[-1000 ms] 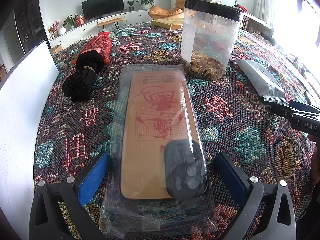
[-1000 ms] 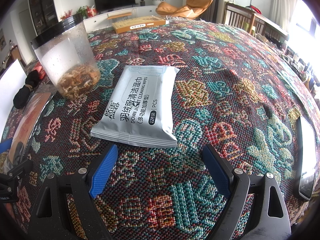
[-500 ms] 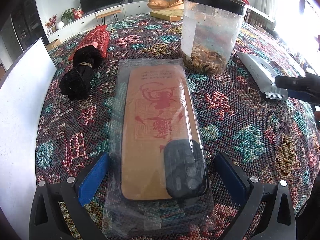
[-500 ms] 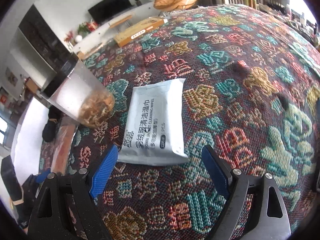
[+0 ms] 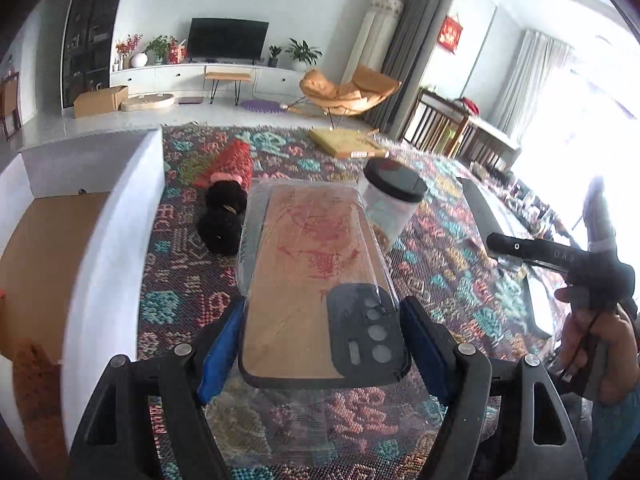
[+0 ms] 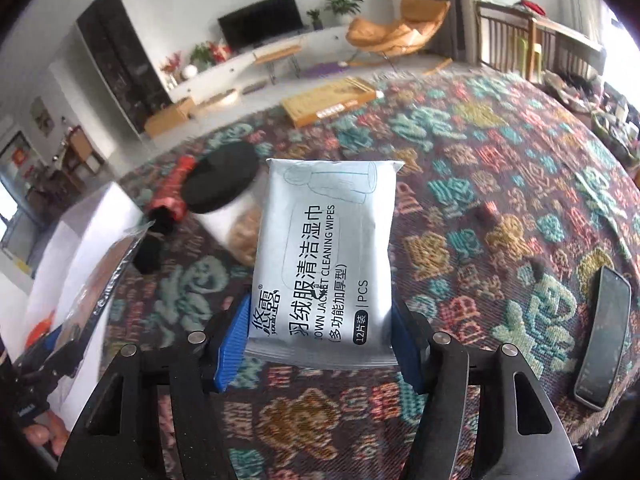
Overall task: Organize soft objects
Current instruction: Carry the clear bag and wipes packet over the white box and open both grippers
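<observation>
My left gripper [image 5: 322, 344] is shut on a tan phone case with a red print and dark camera block, sealed in a clear plastic bag [image 5: 308, 276], and holds it above the patterned tablecloth. My right gripper [image 6: 320, 340] is shut on a grey pack of cleaning wipes [image 6: 324, 256] and holds it lifted above the table. The right gripper also shows at the right of the left wrist view [image 5: 520, 250]. The bagged case shows edge-on at the left of the right wrist view [image 6: 108, 276].
A white box with a brown bottom [image 5: 92, 240] stands at the left. A clear jar with a black lid [image 5: 394, 200], a red and black cloth roll [image 5: 228, 192], a flat yellow box [image 5: 346, 142] and a phone [image 6: 602, 332] lie on the tablecloth.
Both grippers have shut on their objects and lifted them: the left on the bagged phone case, the right on the wipes pack. Both views now sit higher above the table.
</observation>
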Motion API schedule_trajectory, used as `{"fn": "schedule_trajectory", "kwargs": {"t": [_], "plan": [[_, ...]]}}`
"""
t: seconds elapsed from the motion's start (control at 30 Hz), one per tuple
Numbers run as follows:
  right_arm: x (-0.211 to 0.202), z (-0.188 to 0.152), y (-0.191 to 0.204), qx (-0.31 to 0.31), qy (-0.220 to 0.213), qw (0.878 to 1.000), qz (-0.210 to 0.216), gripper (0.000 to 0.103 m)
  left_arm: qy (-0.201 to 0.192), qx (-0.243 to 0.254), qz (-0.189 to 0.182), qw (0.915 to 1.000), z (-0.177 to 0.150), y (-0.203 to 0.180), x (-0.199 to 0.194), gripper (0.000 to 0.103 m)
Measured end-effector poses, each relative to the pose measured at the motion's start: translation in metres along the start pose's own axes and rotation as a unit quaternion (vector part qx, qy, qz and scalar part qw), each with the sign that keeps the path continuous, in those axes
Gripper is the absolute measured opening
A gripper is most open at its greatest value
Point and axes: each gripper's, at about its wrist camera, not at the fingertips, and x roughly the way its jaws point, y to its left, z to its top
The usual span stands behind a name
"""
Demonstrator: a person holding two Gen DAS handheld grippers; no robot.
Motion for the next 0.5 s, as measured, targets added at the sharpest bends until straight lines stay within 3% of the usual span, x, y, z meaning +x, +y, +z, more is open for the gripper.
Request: {"fn": "schedule_trajectory", "kwargs": {"t": [0.13,0.27,0.37,0.43,0.5], "plan": [[-0.033,0.011,0.076,-0.044,-0.024,0.995,0.081,0.066,-0.069,-0.035,0.006,0.9970,0.017,0.032,-0.073,0.076],[-0.045,0.014,0.174,-0.097,-0.015,0.980,0.174,0.066,-0.113,-0.050,0.083,0.9889,0.024,0.081,-0.135,0.076],[-0.032,0.002,0.249,-0.125,0.022,0.962,0.243,0.067,-0.102,-0.066,0.167,0.9785,0.013,0.124,-0.155,0.081],[-0.017,-0.012,0.293,-0.135,0.055,0.947,0.287,0.071,-0.070,-0.081,0.236,0.9658,-0.001,0.153,-0.153,0.103],[0.004,-0.030,0.328,-0.142,0.100,0.926,0.334,0.081,-0.039,-0.097,0.286,0.9526,-0.019,0.179,-0.145,0.103]]}}
